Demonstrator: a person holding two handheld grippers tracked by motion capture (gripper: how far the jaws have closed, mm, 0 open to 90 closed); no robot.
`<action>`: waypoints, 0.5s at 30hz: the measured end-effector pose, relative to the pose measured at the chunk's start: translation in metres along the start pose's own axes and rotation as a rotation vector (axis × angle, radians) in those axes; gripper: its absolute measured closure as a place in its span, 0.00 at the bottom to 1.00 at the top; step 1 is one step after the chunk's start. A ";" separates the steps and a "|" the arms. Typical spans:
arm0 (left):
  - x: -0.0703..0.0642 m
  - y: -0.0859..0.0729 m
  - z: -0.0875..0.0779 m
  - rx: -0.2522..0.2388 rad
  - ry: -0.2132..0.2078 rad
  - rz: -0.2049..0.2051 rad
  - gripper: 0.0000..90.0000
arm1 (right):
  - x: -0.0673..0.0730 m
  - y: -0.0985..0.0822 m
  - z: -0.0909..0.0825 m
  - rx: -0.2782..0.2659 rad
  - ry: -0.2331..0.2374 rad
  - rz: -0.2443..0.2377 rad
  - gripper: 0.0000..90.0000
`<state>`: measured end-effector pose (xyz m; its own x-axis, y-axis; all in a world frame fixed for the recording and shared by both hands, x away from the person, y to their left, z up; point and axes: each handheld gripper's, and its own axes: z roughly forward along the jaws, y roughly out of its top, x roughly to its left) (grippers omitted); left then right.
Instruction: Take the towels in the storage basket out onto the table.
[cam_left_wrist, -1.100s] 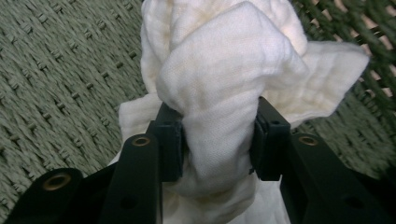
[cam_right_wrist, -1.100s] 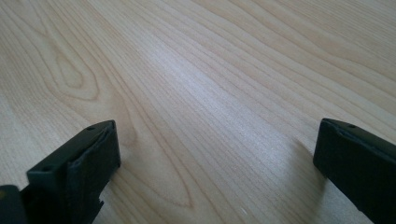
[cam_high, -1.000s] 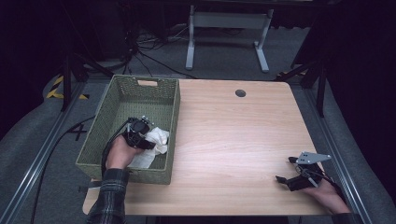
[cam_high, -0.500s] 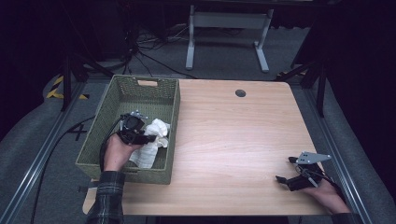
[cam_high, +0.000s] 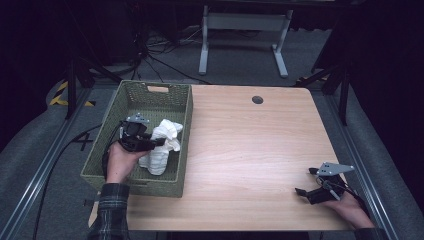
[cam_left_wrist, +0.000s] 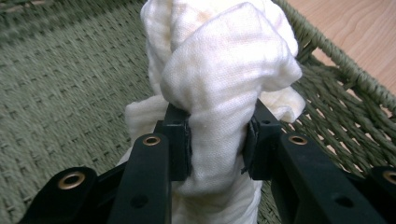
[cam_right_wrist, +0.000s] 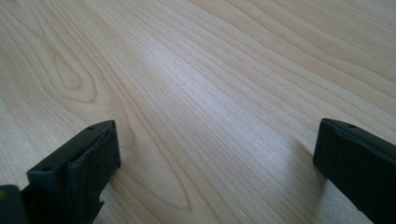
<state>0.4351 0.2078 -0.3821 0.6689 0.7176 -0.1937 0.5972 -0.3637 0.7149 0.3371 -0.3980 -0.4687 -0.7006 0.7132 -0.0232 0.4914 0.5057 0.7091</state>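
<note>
- A crumpled white cloth (cam_high: 162, 145) sits inside the green woven rectangular basket (cam_high: 150, 89) at the bench's (cam_high: 250, 150) left edge, clamped by the left hand-held gripper (cam_high: 159, 142).
- The right hand-held gripper (cam_high: 305, 182) rests wide open and empty near the bench's front right corner.
</note>
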 end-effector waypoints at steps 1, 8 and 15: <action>0.001 0.001 -0.003 -0.016 -0.002 -0.002 0.75 | 0.000 0.000 0.000 -0.001 -0.001 -0.001 0.01; -0.003 0.012 -0.026 -0.093 -0.011 0.004 0.75 | 0.000 0.000 0.000 0.001 0.000 0.003 0.01; -0.015 0.025 -0.042 -0.150 -0.052 0.027 0.75 | 0.000 0.000 0.000 0.000 -0.002 0.001 0.01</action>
<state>0.4213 0.2129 -0.3331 0.7082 0.6758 -0.2044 0.5080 -0.2868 0.8122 0.3375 -0.3982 -0.4686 -0.6990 0.7147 -0.0237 0.4920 0.5047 0.7094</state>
